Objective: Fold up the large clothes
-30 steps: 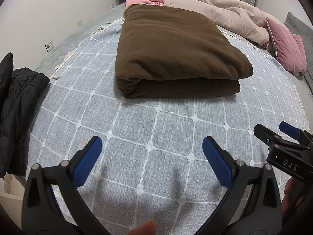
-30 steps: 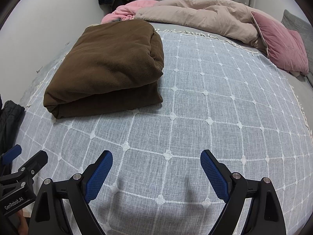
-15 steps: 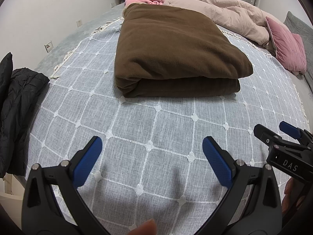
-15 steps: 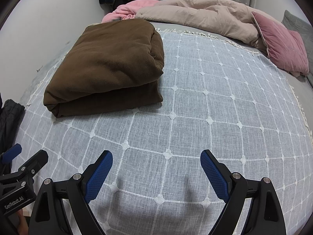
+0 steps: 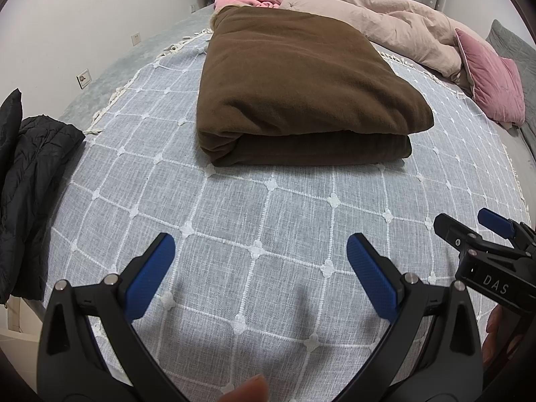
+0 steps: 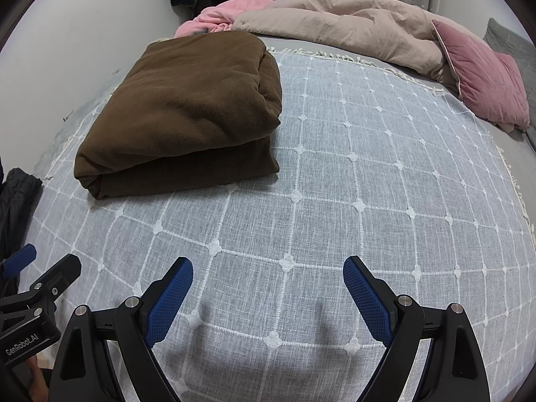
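A brown garment [image 5: 301, 90] lies folded in a thick rectangle on the grey checked bedspread [image 5: 268, 221]; it also shows in the right wrist view [image 6: 187, 114], at the left. My left gripper [image 5: 259, 251] is open and empty, held above the bedspread in front of the garment. My right gripper [image 6: 268, 274] is open and empty, held to the right of the left one and apart from the garment. The right gripper also shows at the right edge of the left wrist view [image 5: 475, 227].
A black padded jacket [image 5: 30, 181] hangs at the bed's left edge. A beige duvet [image 6: 351, 30], a pink blanket [image 6: 221, 20] and a pink pillow [image 6: 482, 77] lie at the far end. A wall stands on the left.
Both grippers have stayed open and nearly still. The views have shifted very slightly; the folded garment has not moved.
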A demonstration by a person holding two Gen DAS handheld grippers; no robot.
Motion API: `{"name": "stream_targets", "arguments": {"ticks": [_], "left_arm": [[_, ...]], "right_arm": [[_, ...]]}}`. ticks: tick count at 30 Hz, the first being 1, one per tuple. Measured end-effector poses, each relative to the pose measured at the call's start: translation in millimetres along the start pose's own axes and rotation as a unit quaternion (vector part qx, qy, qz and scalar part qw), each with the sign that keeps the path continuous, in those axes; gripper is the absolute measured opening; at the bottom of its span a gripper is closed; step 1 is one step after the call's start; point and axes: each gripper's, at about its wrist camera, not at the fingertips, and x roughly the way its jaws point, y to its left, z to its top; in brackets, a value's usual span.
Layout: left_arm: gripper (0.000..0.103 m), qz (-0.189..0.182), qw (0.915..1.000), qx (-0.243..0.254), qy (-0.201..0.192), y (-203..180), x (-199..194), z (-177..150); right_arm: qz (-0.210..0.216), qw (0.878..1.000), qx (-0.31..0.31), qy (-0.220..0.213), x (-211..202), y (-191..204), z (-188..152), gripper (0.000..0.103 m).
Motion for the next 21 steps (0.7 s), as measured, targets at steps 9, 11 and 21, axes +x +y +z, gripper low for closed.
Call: {"name": "stream_targets", "arguments": {"ticks": [9,11,21], "left_arm": [[0.102,0.001,1.0000,-0.001,0.000,-0.4,-0.3,-0.5],[0.102,0.001,1.0000,-0.001,0.000,-0.4,-0.2,-0.5],[0.102,0.013,0.9998,-0.010,-0.008,-2.7,1.6,-0.8]], "right_arm": [[-0.001,1.000,0.000,0.000,0.3,0.5,-0.6,0.092],[0.000,1.000,-0.001,0.001,0.5,0.1,-1.1,0.092],[-0.001,1.000,0.000,0.001,2.2,-0.7,-2.3,0.092]]}}
